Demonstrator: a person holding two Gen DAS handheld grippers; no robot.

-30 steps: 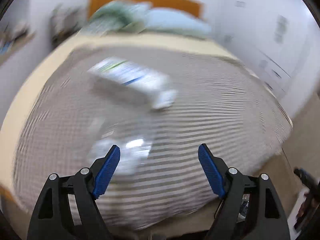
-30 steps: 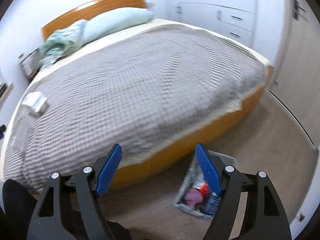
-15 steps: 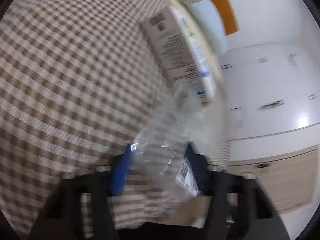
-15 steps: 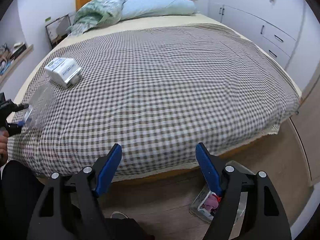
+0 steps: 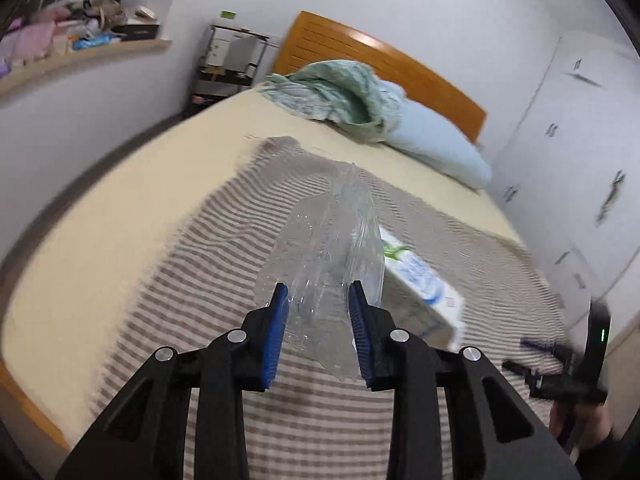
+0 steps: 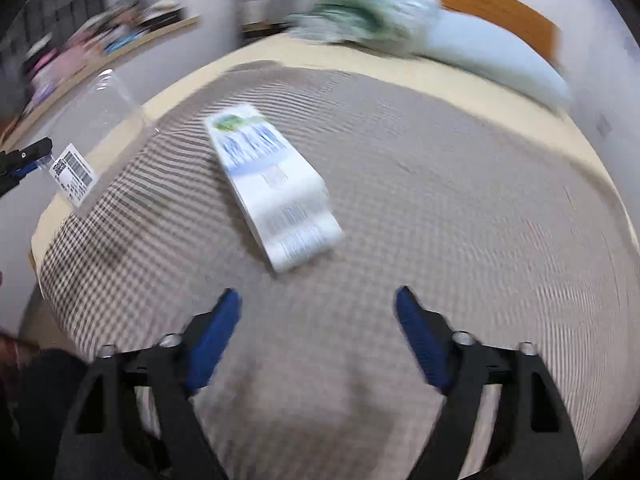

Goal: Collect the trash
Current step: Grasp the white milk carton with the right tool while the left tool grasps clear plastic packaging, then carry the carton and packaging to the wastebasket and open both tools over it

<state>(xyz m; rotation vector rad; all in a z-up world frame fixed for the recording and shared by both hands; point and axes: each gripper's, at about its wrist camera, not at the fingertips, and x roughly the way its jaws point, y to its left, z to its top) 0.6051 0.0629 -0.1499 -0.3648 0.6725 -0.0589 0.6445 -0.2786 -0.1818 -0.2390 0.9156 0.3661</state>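
Note:
A crumpled clear plastic wrapper (image 5: pixel 332 232) stands up between the blue pads of my left gripper (image 5: pixel 318 292), lifted off the bed. The jaws are still closing and the pads press on it. In the right wrist view the wrapper (image 6: pixel 92 132) hangs at the far left with a barcode label on it, held by the left gripper (image 6: pixel 24 160). A white carton with blue and green print (image 6: pixel 272 184) lies flat on the checked blanket (image 6: pixel 440 200). My right gripper (image 6: pixel 318 300) hovers just short of the carton, its jaws opening with nothing between them.
The carton (image 5: pixel 420 280) lies just right of the held wrapper. A green blanket (image 5: pixel 340 92) and pale blue pillow (image 5: pixel 436 148) sit by the wooden headboard (image 5: pixel 380 56). A cluttered shelf (image 5: pixel 80 48) runs along the left wall; white cabinets (image 5: pixel 580 160) stand on the right.
My left gripper came down on the wrapper, closed on it and raised it off the blanket. My right gripper swung from the bed's foot over the blanket toward the carton and widened.

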